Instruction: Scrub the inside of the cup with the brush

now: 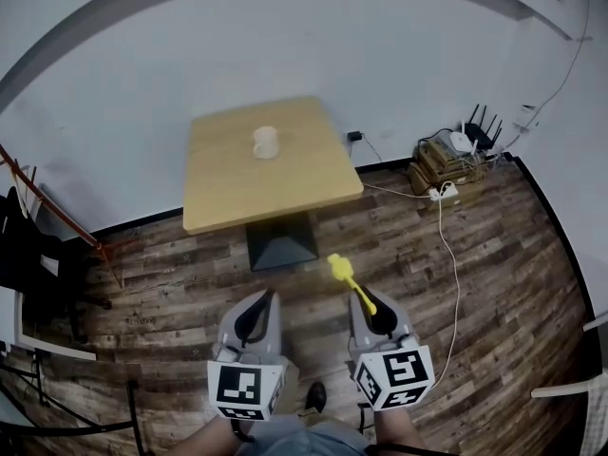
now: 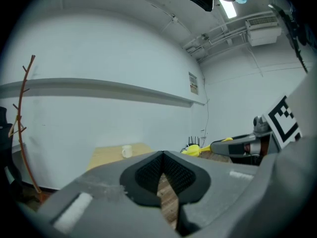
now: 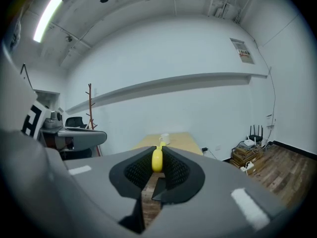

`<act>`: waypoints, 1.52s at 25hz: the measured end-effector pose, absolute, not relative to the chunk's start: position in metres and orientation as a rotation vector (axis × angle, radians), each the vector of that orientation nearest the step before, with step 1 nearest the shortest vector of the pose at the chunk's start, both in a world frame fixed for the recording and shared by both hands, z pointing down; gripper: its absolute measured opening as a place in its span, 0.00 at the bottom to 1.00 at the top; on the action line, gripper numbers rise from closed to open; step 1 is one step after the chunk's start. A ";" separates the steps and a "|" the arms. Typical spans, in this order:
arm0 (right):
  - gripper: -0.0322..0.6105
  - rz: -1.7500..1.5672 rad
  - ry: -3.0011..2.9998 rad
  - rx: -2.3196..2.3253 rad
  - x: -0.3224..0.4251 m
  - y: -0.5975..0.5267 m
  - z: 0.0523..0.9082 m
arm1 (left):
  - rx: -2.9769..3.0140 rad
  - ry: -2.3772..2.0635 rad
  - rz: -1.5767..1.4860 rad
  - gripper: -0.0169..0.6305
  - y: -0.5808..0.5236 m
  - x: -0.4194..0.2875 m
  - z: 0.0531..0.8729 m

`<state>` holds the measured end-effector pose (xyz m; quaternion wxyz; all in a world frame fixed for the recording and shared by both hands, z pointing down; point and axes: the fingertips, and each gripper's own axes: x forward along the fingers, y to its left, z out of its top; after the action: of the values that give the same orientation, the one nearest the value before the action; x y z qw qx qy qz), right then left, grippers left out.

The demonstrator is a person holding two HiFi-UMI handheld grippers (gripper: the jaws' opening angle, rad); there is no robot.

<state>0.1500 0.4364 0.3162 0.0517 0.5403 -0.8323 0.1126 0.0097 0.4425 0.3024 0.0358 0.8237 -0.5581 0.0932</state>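
We read this as a sparse office or test room, not a home. Ahead of the left gripper (image 1: 264,297): 1 small wooden table (image 1: 228,193) on a black pedestal (image 1: 282,243), bare white walls, wood-plank floor (image 1: 518,283). Ahead and right of the right gripper (image 1: 367,302): a router (image 1: 472,139) on stacked cartons (image 1: 442,164), a power strip (image 1: 443,192) beside them, a white cable (image 1: 454,264) trailing over the floor. Left of the left gripper: a coat rack (image 2: 22,113) and a black office chair (image 3: 75,122). Overhead: exposed conduit (image 2: 208,36), 1 tube light (image 3: 47,15), a wall AC unit (image 2: 262,28), a posted notice (image 2: 193,83).
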 end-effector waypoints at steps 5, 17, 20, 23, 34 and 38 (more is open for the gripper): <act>0.11 0.347 -2.540 1.553 0.122 0.389 0.329 | 2.529 -1.701 0.263 0.06 0.388 -0.001 0.310; 0.11 0.251 -2.551 1.530 0.081 0.245 0.298 | 2.581 -1.679 0.176 0.06 0.241 -0.028 0.289; 0.11 0.236 -2.546 1.544 0.075 0.222 0.294 | 2.599 -1.663 0.168 0.06 0.219 -0.033 0.287; 0.11 0.223 -2.543 1.568 0.068 0.205 0.289 | 2.612 -1.651 0.162 0.06 0.203 -0.043 0.287; 0.11 0.263 -2.536 1.535 0.059 0.160 0.302 | 2.565 -1.630 0.203 0.06 0.154 -0.051 0.311; 0.11 0.294 -2.546 1.508 0.064 0.127 0.312 | 2.546 -1.623 0.253 0.06 0.129 -0.045 0.328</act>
<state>0.0638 0.1272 0.3125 0.0840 0.5054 -0.8531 0.0987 -0.0445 0.1292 0.3278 0.0556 0.8390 -0.5349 0.0834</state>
